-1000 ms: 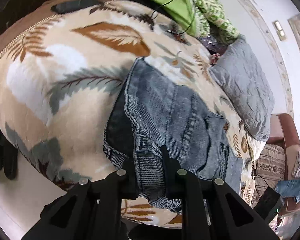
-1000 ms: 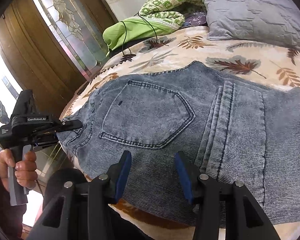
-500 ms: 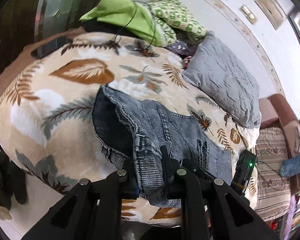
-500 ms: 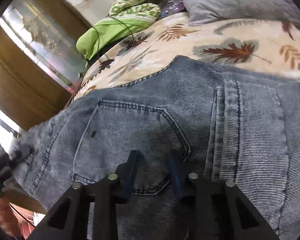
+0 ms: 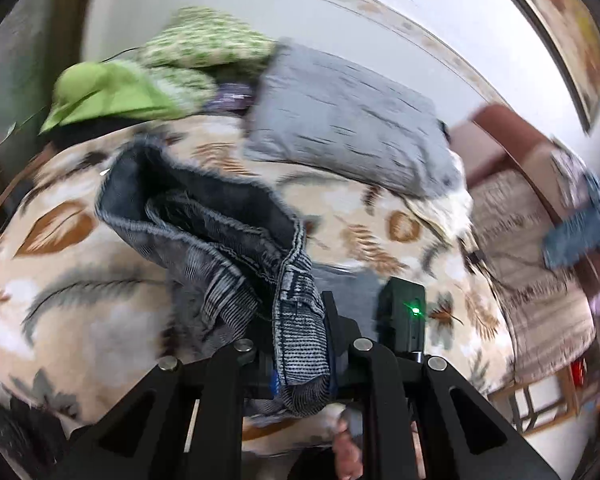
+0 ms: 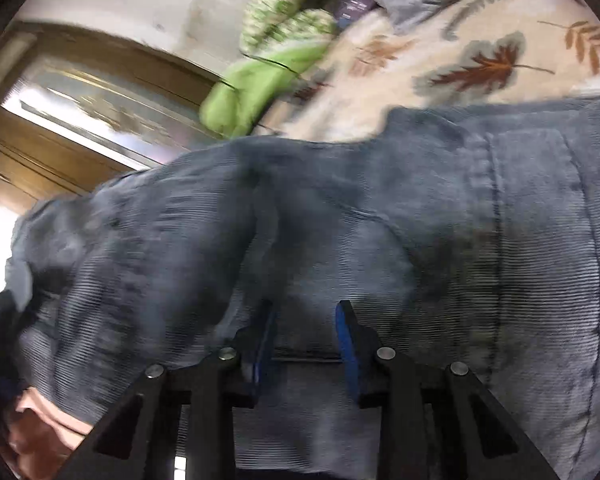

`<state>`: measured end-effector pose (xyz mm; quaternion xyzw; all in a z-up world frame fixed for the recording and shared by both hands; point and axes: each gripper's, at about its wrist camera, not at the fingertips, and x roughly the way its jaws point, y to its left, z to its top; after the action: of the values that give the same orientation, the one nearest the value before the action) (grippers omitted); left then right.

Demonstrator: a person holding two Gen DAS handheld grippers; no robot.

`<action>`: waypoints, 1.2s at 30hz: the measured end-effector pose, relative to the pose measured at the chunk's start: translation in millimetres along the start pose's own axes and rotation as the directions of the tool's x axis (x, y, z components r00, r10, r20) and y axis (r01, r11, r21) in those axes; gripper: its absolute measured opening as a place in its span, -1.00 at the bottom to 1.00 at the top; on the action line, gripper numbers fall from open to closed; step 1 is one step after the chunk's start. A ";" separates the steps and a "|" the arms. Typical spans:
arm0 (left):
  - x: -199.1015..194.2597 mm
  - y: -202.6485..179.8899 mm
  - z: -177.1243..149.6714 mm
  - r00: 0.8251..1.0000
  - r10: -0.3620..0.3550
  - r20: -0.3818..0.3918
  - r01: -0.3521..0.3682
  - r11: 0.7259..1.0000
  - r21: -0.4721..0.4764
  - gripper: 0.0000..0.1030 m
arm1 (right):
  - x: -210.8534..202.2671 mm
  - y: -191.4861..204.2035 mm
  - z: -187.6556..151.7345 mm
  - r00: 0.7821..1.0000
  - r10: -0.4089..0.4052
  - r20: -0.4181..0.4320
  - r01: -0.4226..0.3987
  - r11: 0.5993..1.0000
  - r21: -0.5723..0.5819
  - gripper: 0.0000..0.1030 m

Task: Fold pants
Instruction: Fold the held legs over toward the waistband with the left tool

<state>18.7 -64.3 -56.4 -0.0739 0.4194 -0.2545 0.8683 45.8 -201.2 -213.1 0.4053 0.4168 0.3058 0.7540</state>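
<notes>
Blue-grey corduroy-like jeans (image 5: 204, 216) lie on a leaf-print bedspread (image 5: 80, 288). My left gripper (image 5: 300, 324) is shut on the waistband edge and holds it raised, so the cloth hangs folded and its dark inside shows. In the right wrist view the jeans (image 6: 440, 220) fill most of the picture. A ridge of cloth runs up from my right gripper (image 6: 305, 324), whose blue pads are shut on a bunch of denim low on the seat. The right gripper's black body (image 5: 404, 312) with its green light shows behind the held cloth.
A grey pillow (image 5: 340, 120) and green clothes (image 5: 108, 96) lie at the head of the bed. A brown sofa (image 5: 540, 208) with cloth on it stands to the right. A wooden door with glass (image 6: 80, 100) is to the left. A hand (image 6: 40, 432) shows low left.
My left gripper has risen and swung towards the right gripper, carrying the waistband up and over. The right gripper's jaws have narrowed onto the denim and it has rolled.
</notes>
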 end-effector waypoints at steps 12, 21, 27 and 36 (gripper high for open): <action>119.0 -135.9 13.8 0.962 -0.200 -0.183 0.227 0.964 0.140 -0.66 | -147.4 -81.5 15.5 0.975 0.135 0.179 -0.170 0.965 0.199 -0.35; 197.5 -132.5 -26.0 0.884 -0.246 -0.398 0.287 0.957 0.046 -0.58 | -165.6 -158.3 -10.9 0.994 0.016 0.108 -0.054 0.933 0.356 -0.38; 129.2 -137.9 3.2 0.902 -0.341 -0.265 0.385 0.913 0.134 -0.06 | -189.4 -147.1 -19.3 0.988 -0.085 0.132 0.039 0.946 0.322 -0.38; 105.8 -55.8 25.2 0.984 -0.104 -0.142 0.119 0.988 0.102 0.22 | -284.1 -106.3 -14.8 0.828 -0.445 0.341 0.334 0.880 0.337 -0.35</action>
<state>71.7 -167.7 -94.3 -0.0318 0.4582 -0.3299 0.8248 -86.4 -474.4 -201.8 0.4618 0.3612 -0.0054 0.8101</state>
